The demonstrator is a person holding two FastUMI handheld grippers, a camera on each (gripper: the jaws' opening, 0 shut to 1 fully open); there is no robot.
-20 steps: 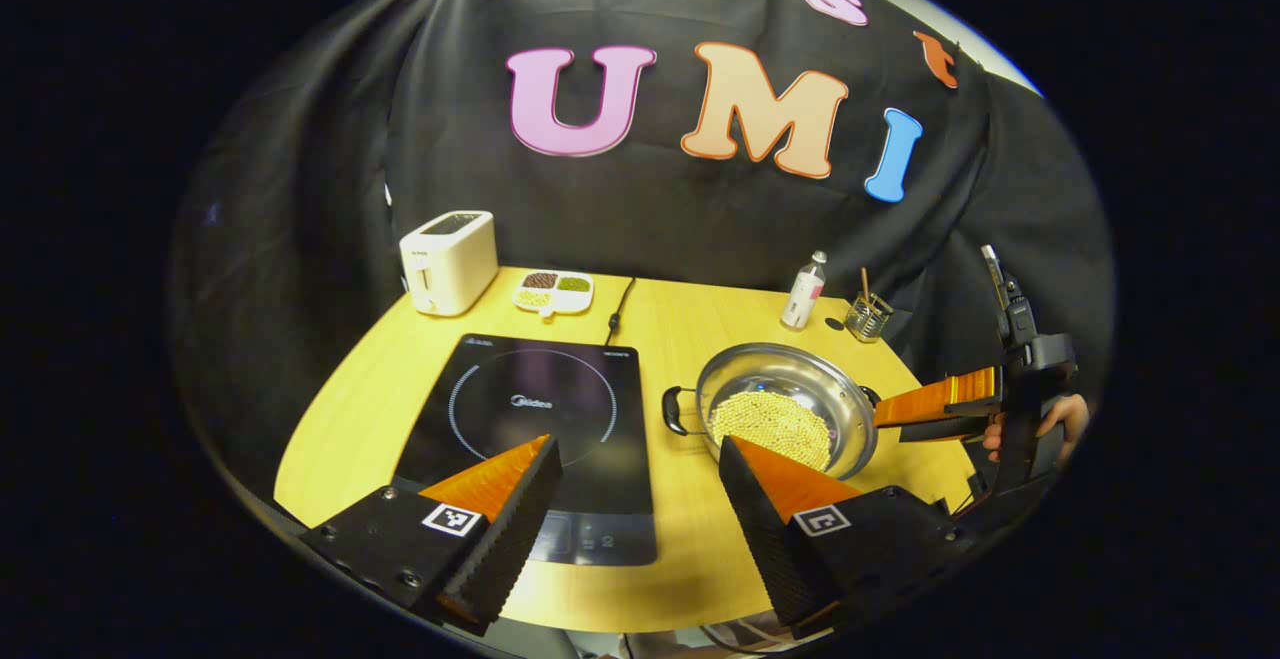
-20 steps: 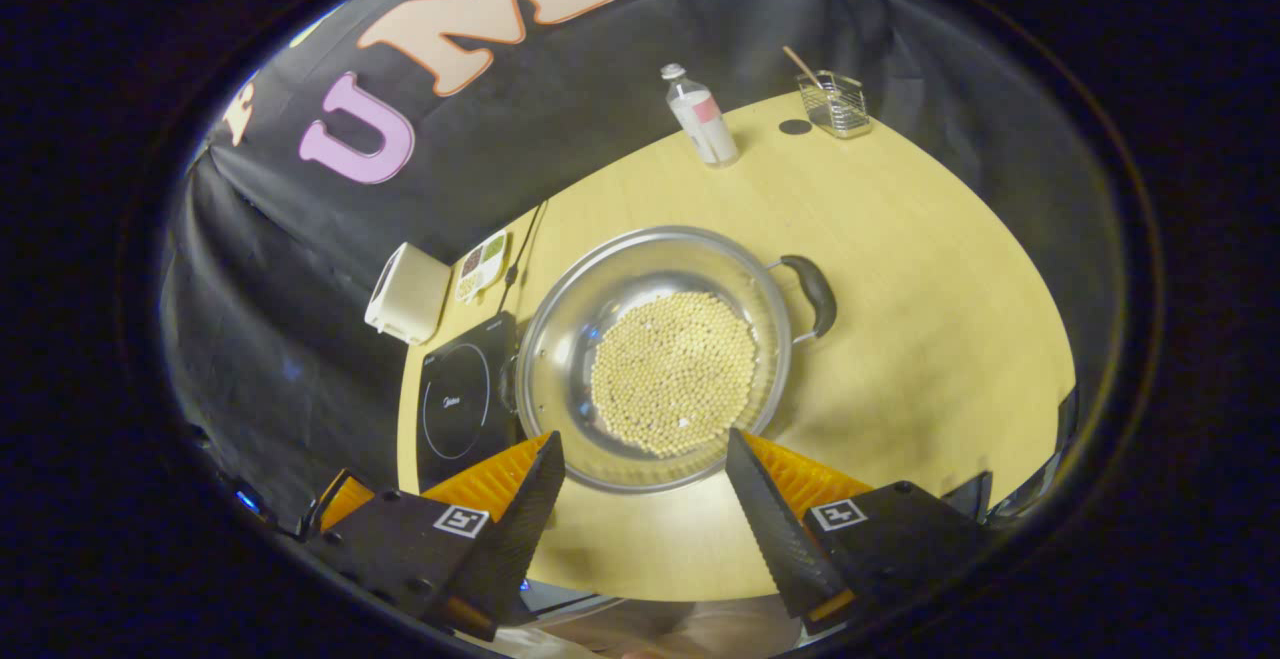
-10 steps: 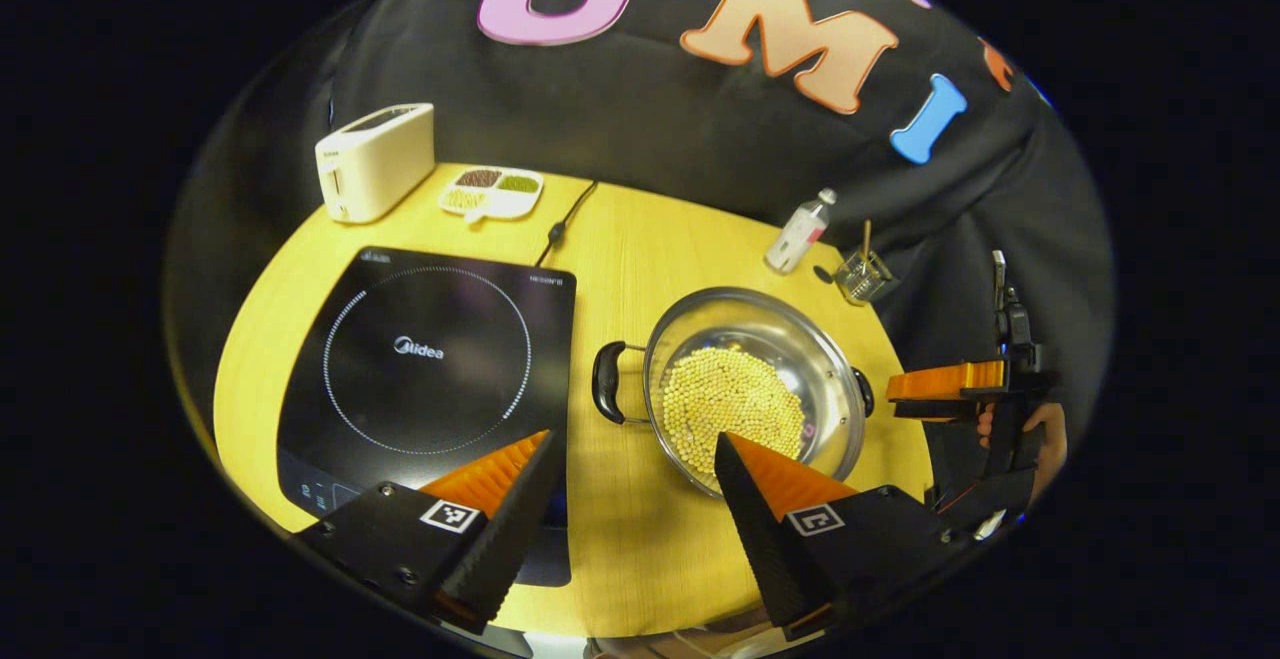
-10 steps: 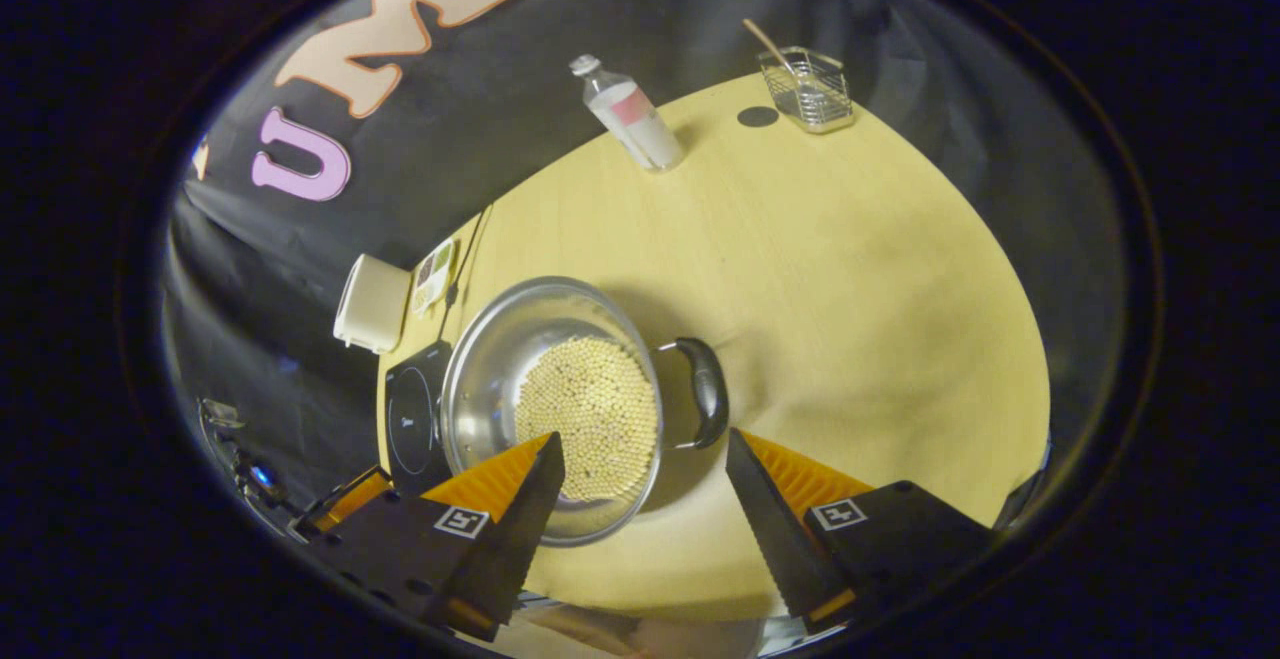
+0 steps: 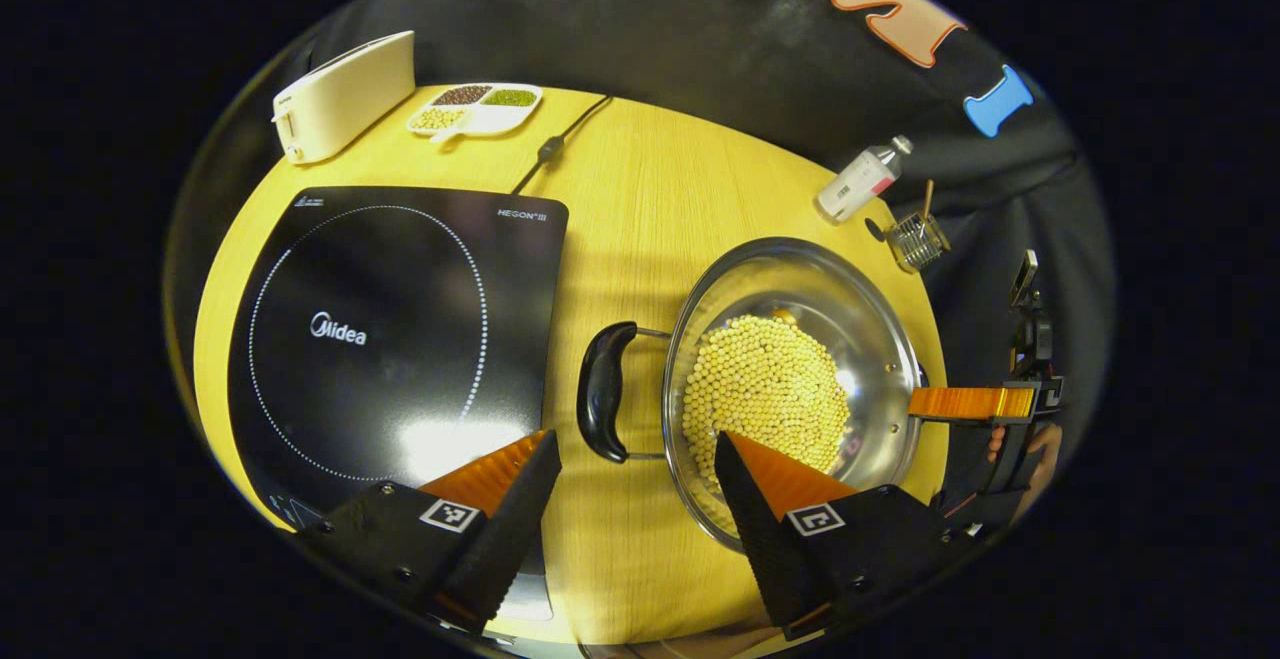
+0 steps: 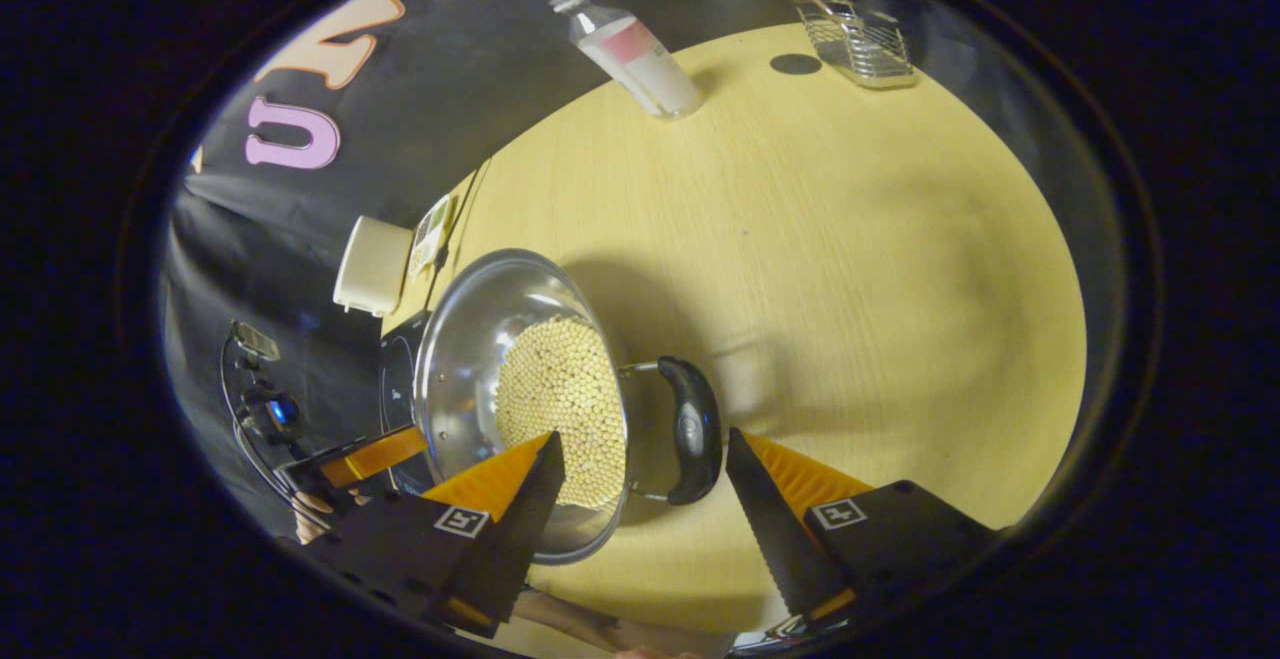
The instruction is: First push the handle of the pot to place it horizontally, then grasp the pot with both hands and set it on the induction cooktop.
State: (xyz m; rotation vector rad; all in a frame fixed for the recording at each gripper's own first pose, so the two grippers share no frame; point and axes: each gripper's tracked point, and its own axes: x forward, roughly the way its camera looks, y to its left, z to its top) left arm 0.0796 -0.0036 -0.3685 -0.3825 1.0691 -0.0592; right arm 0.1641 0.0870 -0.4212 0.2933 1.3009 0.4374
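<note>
A steel pot [image 5: 800, 279] holding pale beans [image 5: 765, 389] sits on the wooden table, right of the black induction cooktop [image 5: 390, 329]. Its two black handles point left and right. In the left gripper view, my left gripper [image 5: 635, 464] is open, with the pot's left handle [image 5: 603, 391] just ahead between its fingertips. In the right gripper view, my right gripper [image 6: 645, 464] is open around the other handle [image 6: 692, 429], which lies close to the right-hand finger. The pot [image 6: 470, 339] sits to the left there. Neither gripper presses on a handle.
A white toaster [image 5: 340, 94] and a divided dish [image 5: 475, 109] stand at the table's back left. The cooktop's cord [image 5: 550, 149] runs back between them. A bottle [image 5: 860, 179] and a wire holder [image 5: 915, 239] stand behind the pot. Bare table [image 6: 850, 269] lies right of the pot.
Both grippers have come down and closer to the pot. Each handle, earlier well ahead, now lies between that gripper's open fingers. The pot has not moved.
</note>
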